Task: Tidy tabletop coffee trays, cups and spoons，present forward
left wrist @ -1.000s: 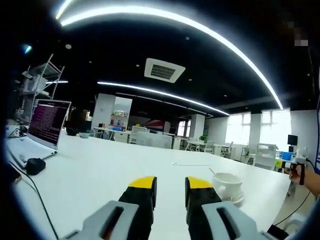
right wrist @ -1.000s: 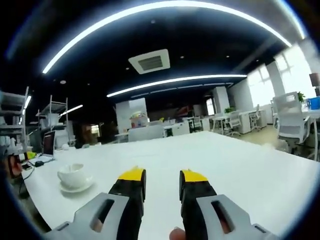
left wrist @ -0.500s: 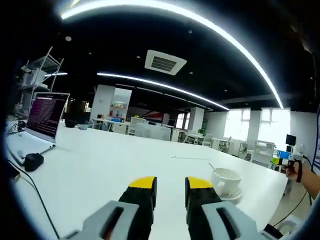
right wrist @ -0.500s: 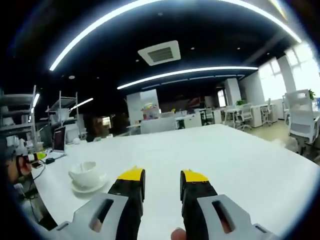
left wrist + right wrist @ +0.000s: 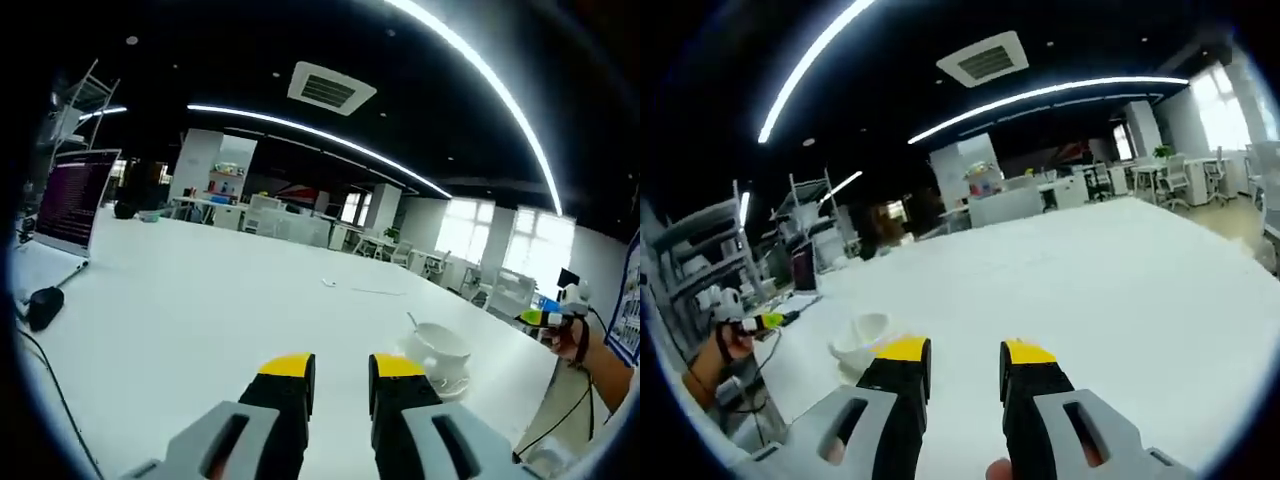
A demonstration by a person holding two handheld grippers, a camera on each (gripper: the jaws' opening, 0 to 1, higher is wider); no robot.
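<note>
A white cup [image 5: 440, 346] stands on its saucer [image 5: 452, 380] on the white table [image 5: 200, 310], with a spoon handle [image 5: 412, 322] sticking up from it. It sits just right of and beyond my left gripper [image 5: 342, 368], which is open with nothing between its yellow-tipped jaws. The same cup [image 5: 862, 333] stands on the saucer [image 5: 843, 364] just left of my right gripper [image 5: 966, 352], also open and empty. A thin pale object [image 5: 360, 290], perhaps a spoon, lies farther out on the table.
An open laptop [image 5: 72, 198] with a mouse [image 5: 44, 306] and cable sits at the table's left end. A hand holding a small device [image 5: 562, 322] shows at the right; the hand [image 5: 722, 345] also appears beside shelves [image 5: 700, 250]. Office desks and chairs stand behind.
Both views have tilted down and shifted, so more tabletop shows and the cup sits closer to the right gripper's jaws. Nothing on the table has moved; both grippers stay open.
</note>
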